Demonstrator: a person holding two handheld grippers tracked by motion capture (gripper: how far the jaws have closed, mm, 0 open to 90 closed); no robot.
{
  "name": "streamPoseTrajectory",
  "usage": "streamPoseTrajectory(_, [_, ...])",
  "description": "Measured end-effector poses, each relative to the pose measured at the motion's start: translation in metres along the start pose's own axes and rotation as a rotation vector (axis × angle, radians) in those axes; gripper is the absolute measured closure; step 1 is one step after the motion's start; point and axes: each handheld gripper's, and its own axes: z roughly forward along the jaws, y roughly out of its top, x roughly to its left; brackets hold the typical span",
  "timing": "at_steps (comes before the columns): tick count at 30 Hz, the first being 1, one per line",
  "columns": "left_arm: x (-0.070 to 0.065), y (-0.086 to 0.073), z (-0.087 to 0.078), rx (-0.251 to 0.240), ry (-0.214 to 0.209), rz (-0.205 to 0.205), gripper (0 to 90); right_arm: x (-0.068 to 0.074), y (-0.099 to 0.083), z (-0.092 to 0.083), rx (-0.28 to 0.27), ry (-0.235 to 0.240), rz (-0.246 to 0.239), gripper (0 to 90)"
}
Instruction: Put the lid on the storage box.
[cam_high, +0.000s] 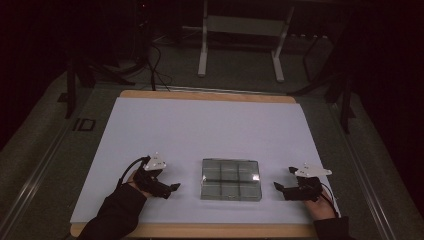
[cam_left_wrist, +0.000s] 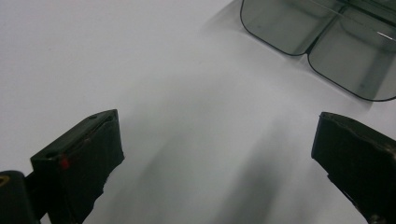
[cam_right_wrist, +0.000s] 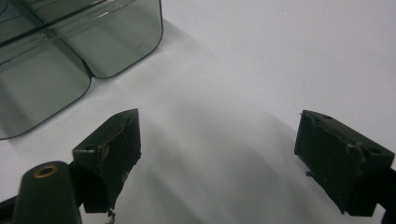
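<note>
A clear, dark-tinted plastic box (cam_high: 231, 179) with several compartments lies on the white sheet near the table's front middle. My left gripper (cam_high: 172, 188) rests on the sheet just left of the box, jaws pointing at it, open with nothing between them. My right gripper (cam_high: 278, 187) rests just right of the box, also open and empty. In the left gripper view the box (cam_left_wrist: 322, 42) lies at the upper right, beyond the gripper (cam_left_wrist: 217, 154). In the right gripper view the box (cam_right_wrist: 70, 51) lies at the upper left, past the gripper (cam_right_wrist: 217, 149).
A white sheet (cam_high: 200, 130) covers the wooden table top (cam_high: 205, 95). Beyond the table's far edge stands a white metal frame (cam_high: 240, 45) with cables (cam_high: 157, 65) on the floor. Dark stands (cam_high: 345, 95) flank the table's sides.
</note>
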Motion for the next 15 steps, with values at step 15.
streamPoseTrajectory(15, [0.0008,-0.0097,-0.0044,-0.046,0.025,-0.036,3.2,-0.0026,-0.0043,-0.0039,-0.021,-0.033,0.019,14.4])
